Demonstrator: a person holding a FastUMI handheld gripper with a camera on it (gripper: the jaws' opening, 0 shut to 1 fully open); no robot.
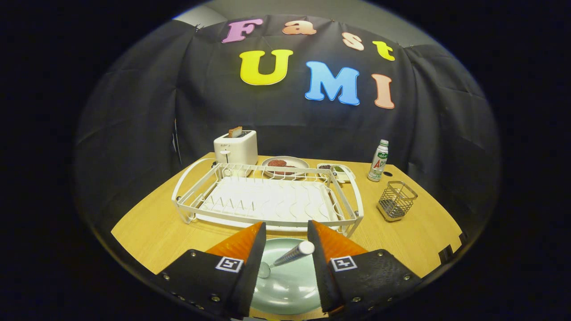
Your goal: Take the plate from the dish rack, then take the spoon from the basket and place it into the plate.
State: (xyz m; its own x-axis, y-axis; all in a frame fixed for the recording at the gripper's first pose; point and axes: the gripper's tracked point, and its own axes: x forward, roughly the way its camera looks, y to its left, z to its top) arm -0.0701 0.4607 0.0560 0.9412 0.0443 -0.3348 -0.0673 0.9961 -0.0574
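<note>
**Spoon lying in the plate, fingers spread around it**

Nearest in the gripper view, the gripper (286, 229) has its fingers spread apart, pinching nothing. Between them lies the spoon (287, 257): its bowl rests on the pale green plate (285, 290), and its handle slants up toward the right finger, the handle's end just beside or touching that finger's inner face; I cannot tell which. The plate sits flat on the wooden worktop (147, 232), directly under the fingers and just in front of the white dish rack (267, 200), which holds no dishes.

Beyond the rack stand a white toaster (235, 147) with a slice of bread in its slot, a plate of food (284, 164) and a small tray (337, 171). To the right are a small bottle (378, 161) and the wire basket (396, 200), well apart from the plate.

Judged from this layout, the task looks all but finished; what remains is drawing the fingers away. The risk lies there: if the right finger is in contact with the handle's end, a sideways or tilted retreat could drag the spoon, roll it over the plate's rim onto the worktop, or nudge the plate against the rack. A straight lift clear of the handle seems safest.
</note>
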